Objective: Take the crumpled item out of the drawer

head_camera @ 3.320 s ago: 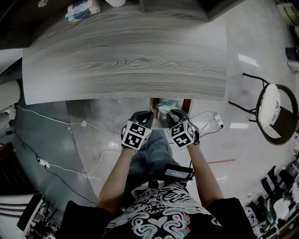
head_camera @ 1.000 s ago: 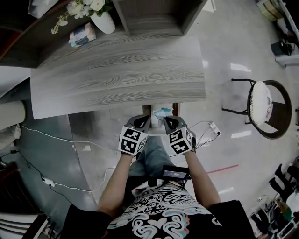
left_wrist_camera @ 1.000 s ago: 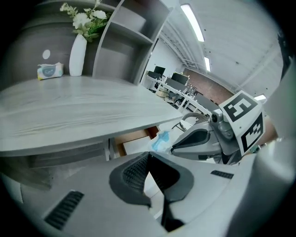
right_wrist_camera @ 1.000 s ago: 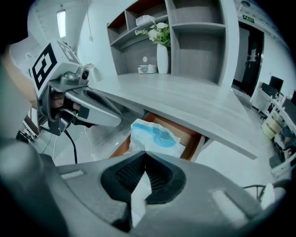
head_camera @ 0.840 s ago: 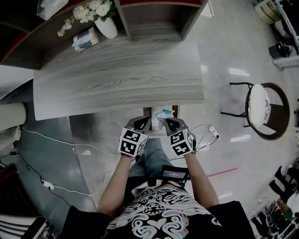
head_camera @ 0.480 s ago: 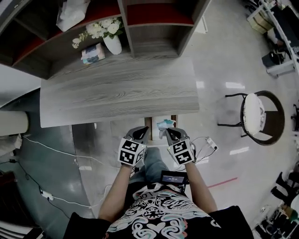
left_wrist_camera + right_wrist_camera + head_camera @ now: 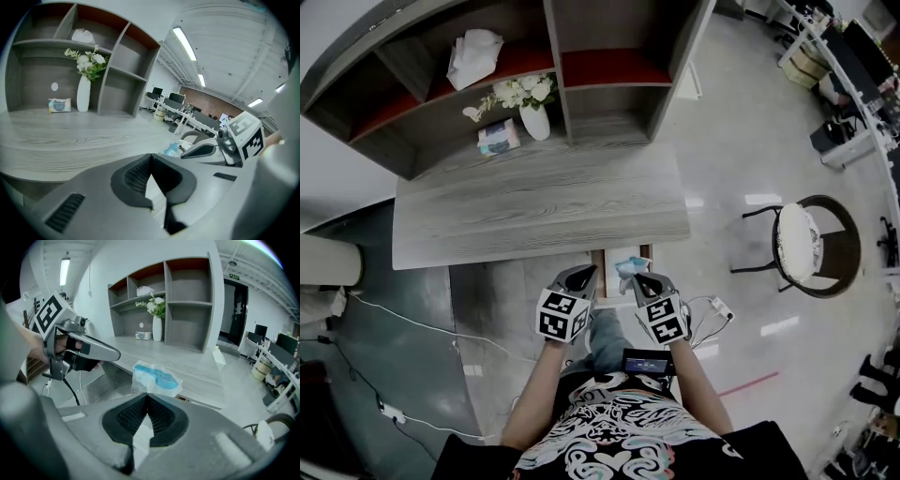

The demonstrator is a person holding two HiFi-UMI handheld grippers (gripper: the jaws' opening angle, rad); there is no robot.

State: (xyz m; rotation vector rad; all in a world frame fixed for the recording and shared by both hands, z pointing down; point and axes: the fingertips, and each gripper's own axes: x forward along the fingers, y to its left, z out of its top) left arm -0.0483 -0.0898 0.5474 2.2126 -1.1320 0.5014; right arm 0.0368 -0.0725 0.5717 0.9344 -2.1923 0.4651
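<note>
The right gripper [image 7: 147, 394] is clamped on the crumpled blue-and-white wrapper [image 7: 154, 379], which sticks out past its jaw tips over the open drawer [image 7: 597, 274], close to the front edge of the grey wood-grain desk [image 7: 534, 206]. The left gripper [image 7: 581, 274] hangs just beside it at 9 o'clock, jaws pressed together with nothing between them. The two grippers are side by side but apart. The drawer juts out from under the desk's front edge towards the person, its brown side walls flanking both grippers. From the grippers, the desk top runs wide and bare at 12 o'clock. At its far edge stands a shelf unit [image 7: 609, 66] with a white vase of flowers [image 7: 534, 117], a tissue pack [image 7: 499, 138] beside the vase and a white crumpled bag [image 7: 473, 56] in a compartment above. At 3 o'clock the polished floor is open as far as a round-seated chair [image 7: 811, 246], well apart. A small white adapter [image 7: 717, 307] lies on the floor near the right gripper, and white cables [image 7: 412, 323] trail over the floor at 8 o'clock
</note>
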